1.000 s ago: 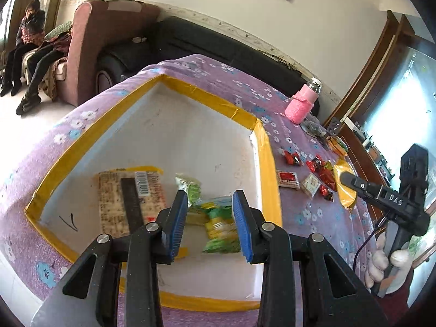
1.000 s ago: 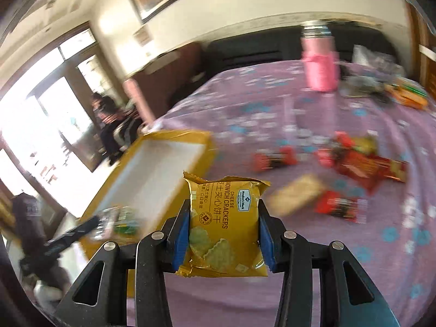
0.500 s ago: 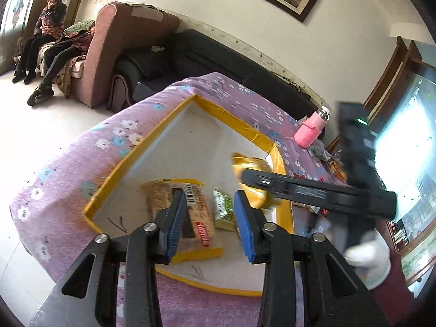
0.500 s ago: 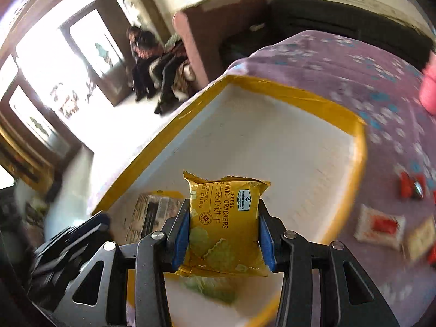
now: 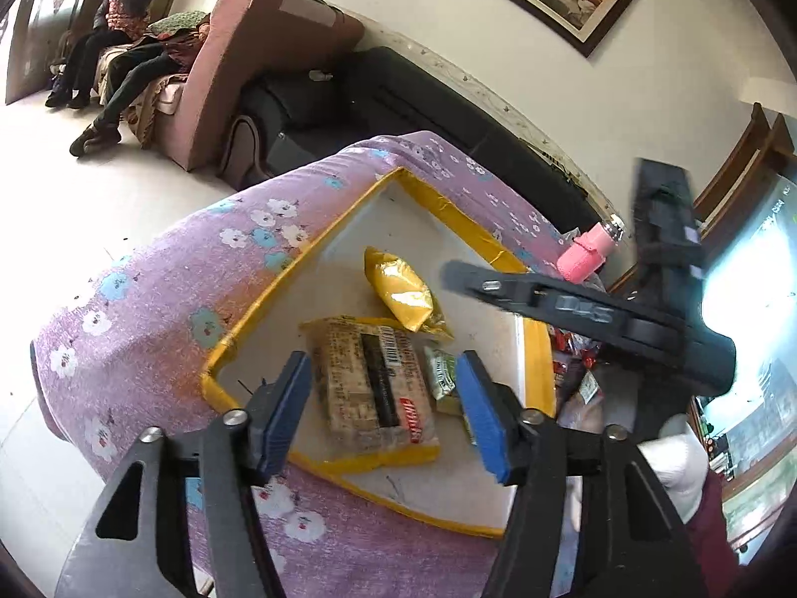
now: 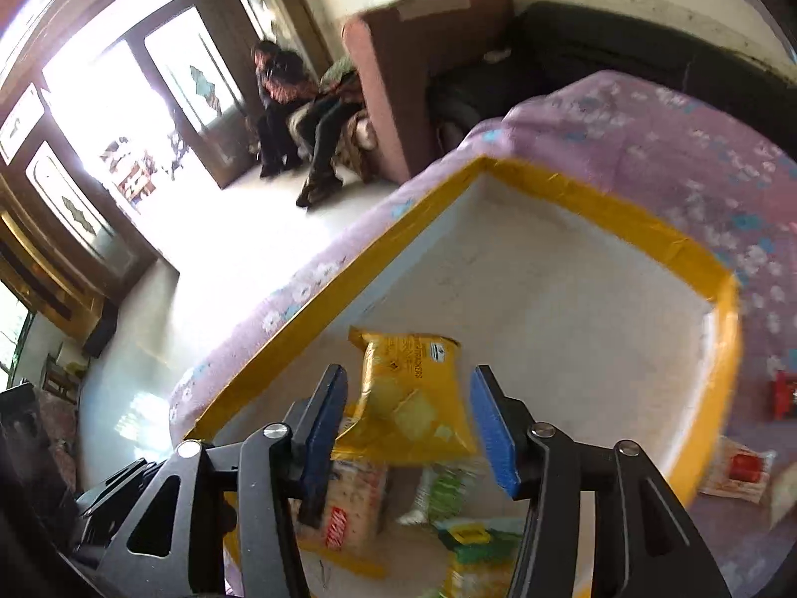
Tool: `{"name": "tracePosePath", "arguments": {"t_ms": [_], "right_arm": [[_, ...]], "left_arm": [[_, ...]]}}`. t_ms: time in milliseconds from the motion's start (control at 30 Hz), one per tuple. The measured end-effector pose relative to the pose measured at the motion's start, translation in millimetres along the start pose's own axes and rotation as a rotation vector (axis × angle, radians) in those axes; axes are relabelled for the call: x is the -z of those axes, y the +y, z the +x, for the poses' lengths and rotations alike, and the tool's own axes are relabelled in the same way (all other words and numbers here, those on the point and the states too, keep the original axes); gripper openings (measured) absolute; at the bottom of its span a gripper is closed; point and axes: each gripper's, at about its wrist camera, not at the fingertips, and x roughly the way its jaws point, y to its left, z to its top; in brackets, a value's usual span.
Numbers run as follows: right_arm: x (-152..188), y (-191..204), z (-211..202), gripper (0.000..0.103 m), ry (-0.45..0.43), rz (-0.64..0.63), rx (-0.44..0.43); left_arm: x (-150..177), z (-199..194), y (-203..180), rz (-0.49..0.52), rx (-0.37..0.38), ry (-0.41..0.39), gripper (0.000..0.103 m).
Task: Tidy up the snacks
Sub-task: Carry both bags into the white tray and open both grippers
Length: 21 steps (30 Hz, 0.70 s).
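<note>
Status: sorting is partly complete.

Right claw (image 6: pixel 408 428): fingers spread, holding nothing. The yellow cracker packet (image 6: pixel 413 393) sits between and just beyond the two blue pads, free of both. Blur makes it impossible to tell whether the packet is falling or already resting. In the left wrist view the same packet (image 5: pixel 401 294) lies in the tray, ahead of the left claw and just beyond the long biscuit pack.

Left claw (image 5: pixel 383 408): fingers spread, empty, hovering above the near end of the tray.

Tray (image 5: pixel 279 279): white floor, yellow taped rim, set on the purple flowered cloth (image 5: pixel 164 289). Contents as far as visible:
- long biscuit pack (image 5: pixel 373 388), directly ahead of the left claw, between its fingers in the view;
- small green packet (image 5: pixel 441 373), just beside the right-hand finger of the left claw;
- a further green packet (image 6: pixel 463 533) below the right claw; its label is too blurred to read;
- the yellow cracker packet.

Remaining work: loose red and pale packets (image 6: pixel 737 468) lie on the cloth outside the tray, to the right of the right claw. More red wrappers (image 5: pixel 573 349) show past the tray's far rim, partly hidden by the right claw's body. Their count cannot be determined.

Judgement: several items are placed and several remain. The next pick belongs to the right-hand group on the cloth. A pink bottle (image 5: pixel 588 254) stands beyond that group.
</note>
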Motion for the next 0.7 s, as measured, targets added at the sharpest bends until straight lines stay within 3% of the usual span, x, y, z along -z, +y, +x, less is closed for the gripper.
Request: {"name": "tracePosePath", "arguments": {"t_ms": [167,233,267,400,567,700], "right_arm": [[19.5,-37.8,-57.5,0.063,-0.146,0.037,0.046],[29.4,-56.9,-79.5,0.076,-0.2,0.042,0.079],[35.2,-71.6,-91.0,0.077,-0.217,0.057,0.096],[58.5,-153.8,-137.3,0.077,-0.244,0.216,0.158],[104.4,-255.7,-185.0,0.078,-0.261,0.434,0.271],[133.7,-300.1,-194.1,0.079,-0.244,0.541,0.281]], "left_arm": [[5.3,-0.7,-27.4,0.042,0.024,0.014,0.064],[8.1,-1.5,-39.7,0.065,0.036,0.019,0.065],[10.1,-1.5,-48.6,0.083,0.046,0.025,0.065],[19.7,2.4,-79.5,0.163,0.077,0.047,0.073],[39.6,24.8,-123.1,0.269,0.12,0.131,0.073],[54.3,38.7,-157.1,0.362,0.131,0.178,0.073]]}}
